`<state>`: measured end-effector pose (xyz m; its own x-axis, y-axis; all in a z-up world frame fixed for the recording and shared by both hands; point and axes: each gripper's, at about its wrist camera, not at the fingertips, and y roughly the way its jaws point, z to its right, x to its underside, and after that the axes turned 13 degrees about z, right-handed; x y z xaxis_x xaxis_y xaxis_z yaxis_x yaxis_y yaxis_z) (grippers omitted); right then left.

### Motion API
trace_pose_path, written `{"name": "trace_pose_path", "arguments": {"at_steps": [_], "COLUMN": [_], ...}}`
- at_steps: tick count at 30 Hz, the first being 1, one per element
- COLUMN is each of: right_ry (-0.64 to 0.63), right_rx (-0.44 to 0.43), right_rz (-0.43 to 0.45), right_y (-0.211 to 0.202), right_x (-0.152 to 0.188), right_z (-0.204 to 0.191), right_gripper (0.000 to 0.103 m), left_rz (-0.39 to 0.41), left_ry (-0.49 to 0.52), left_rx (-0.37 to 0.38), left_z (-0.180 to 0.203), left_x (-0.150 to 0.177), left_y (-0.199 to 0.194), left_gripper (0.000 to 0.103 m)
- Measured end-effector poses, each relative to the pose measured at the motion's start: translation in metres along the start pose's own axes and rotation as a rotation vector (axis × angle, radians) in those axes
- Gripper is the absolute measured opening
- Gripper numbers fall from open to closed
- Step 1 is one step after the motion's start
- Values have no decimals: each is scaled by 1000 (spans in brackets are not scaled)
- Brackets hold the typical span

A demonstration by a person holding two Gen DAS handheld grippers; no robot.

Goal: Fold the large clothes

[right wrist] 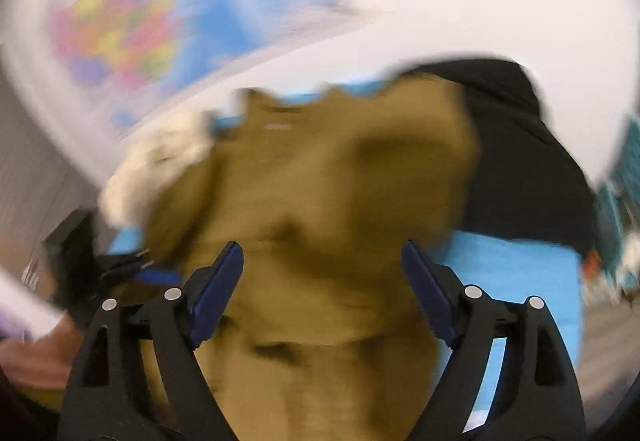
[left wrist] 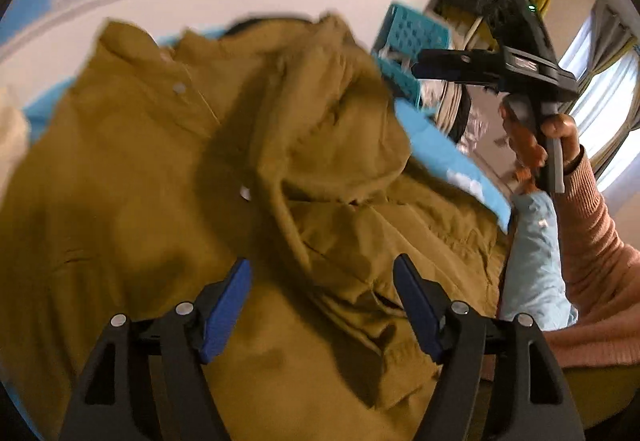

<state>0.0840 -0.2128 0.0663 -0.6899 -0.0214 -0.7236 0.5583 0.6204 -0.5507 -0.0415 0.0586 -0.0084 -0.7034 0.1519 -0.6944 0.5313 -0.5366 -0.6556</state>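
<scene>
A surface under a light blue cover (left wrist: 448, 149) carries everything here; whether it is a bed or a table cannot be told. Spread across most of it lies a mustard-yellow jacket (left wrist: 160, 169), collar toward the far wall, with one part bunched and folded over its middle. In the right wrist view, which is heavily blurred, the same jacket (right wrist: 320, 209) fills the centre, and the blue cover (right wrist: 520, 269) shows bare to its right. A black garment (right wrist: 520, 161) lies at the far right side, touching the jacket's edge. A fluffy cream-white item (right wrist: 160, 165) lies at the jacket's far left, also against it.
</scene>
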Motion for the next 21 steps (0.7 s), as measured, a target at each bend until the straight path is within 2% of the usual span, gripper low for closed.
{"name": "trace_pose_path", "arguments": {"at_steps": [2,4,5,6,7,9,10,11,12,13,16,17,18,19,20,21], "right_ry": [135,169,175,193,192,204,184,174,166,133,47,24,9,1,-5,11], "right_rx": [-22,-42,-44,-64,-90,-141,-182,-239,-250,-242,-213,-191,-167,-141,-110,-59], "right_rz": [-41,-69,-72,-82,-98,-105,-102,-115,-122,-128,-49,11,45,61,61,35], "right_y": [19,36,44,54,61,66,65,64,63,60,22,-3,-18,-30,-35,-34], "right_x": [12,21,25,28,30,34,33,34,33,31,13,1,-6,-11,-14,-13], "right_z": [40,58,63,69,70,75,73,70,67,63,52,51,53,59,65,77], "right_gripper": [82,85,90,92,92,92,71,57,34,17,10,9,9,9,9,9], "left_rz": [-67,-123,-150,-164,-148,-85,-40,-4,17,32,37,38,43,52,64,72], "left_ry": [-3,-33,-49,-63,-59,-26,-22,-30,-34,-29,20,50,63,63,67,79], "left_rx": [-13,-1,12,4,-10,-101,-149,-192,-230,-264,-348,-382,-405,-413,-382,-354], "left_z": [0,-5,-8,-12,-15,-23,-30,-38,-45,-50,-58,-55,-53,-53,-52,-53], "left_x": [0,4,6,8,7,2,-3,-8,-12,-17,-27,-31,-33,-36,-38,-39], "left_y": [25,41,46,48,44,26,13,0,-9,-15,-22,-21,-20,-19,-19,-22], "left_gripper": [71,53,33,24,21,14,13,12,11,11,14,19,41,56,67,67]}}
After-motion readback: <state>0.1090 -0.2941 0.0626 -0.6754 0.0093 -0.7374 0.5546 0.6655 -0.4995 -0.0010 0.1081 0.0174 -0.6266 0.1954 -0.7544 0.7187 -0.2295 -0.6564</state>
